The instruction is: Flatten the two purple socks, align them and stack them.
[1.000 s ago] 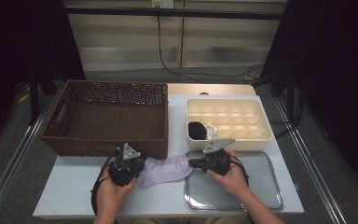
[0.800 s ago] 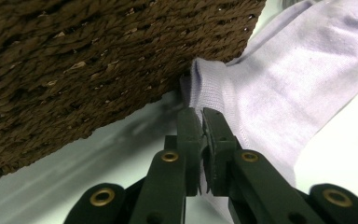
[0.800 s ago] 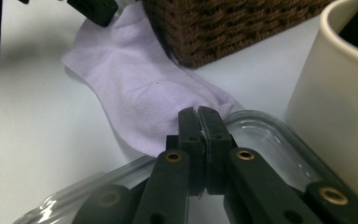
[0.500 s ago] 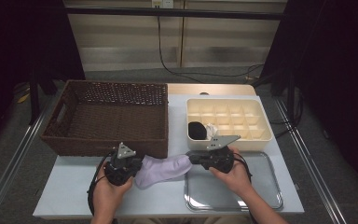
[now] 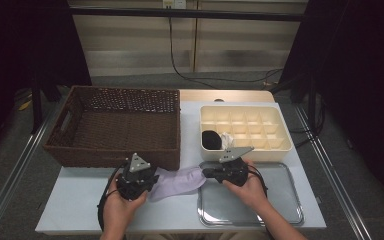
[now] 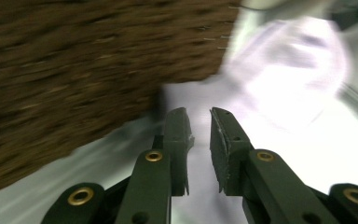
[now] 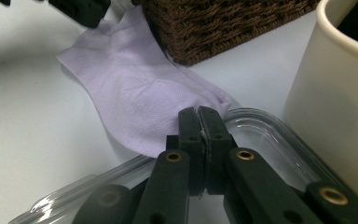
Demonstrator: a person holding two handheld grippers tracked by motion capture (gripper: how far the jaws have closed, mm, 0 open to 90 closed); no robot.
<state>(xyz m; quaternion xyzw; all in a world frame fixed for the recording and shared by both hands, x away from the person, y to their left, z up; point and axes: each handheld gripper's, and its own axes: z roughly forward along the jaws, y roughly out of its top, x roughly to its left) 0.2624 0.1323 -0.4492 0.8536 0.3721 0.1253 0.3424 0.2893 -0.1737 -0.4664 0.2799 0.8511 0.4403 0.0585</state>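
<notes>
Tabletop (image 5: pixel 80 210): white, its near edge cut off by the frame bottom in the high view.

Wicker basket (image 5: pixel 115 127): far left, dark brown. Interior looks bare from above, though the near wall's inside face is hidden. In the left gripper view its weave is a motion-blurred brown smear.

Divided tray (image 5: pixel 275 131): cream, far right. A black item (image 5: pixel 211 140) and a white crumpled item (image 5: pixel 227 139) sit in its near-left compartments; too small to identify either.

Metal tray (image 5: pixel 280 200): near right, partly covered by the right hand and forearm. Its rounded rim shows in the right gripper view, just under the jaws.

Sock (image 5: pixel 177 181): pale lilac, lying flat on the tabletop between the two grippers, just near of the basket's near-right corner. Its right end reaches the metal tray's left rim. Left end is hidden under the left gripper in the high view.

Right gripper (image 7: pixel 198 112): jaws pressed together at the sock's right end. Probably pinching the fabric edge, but the contact line is hidden behind the jaw tips.

Left gripper (image 6: pixel 200 122): jaws parted by a narrow gap, nothing between them. It sits at the sock's left end, with the sock a blurred pale patch beyond the tips. Whether the jaws touch the cloth is hard to make out.
</notes>
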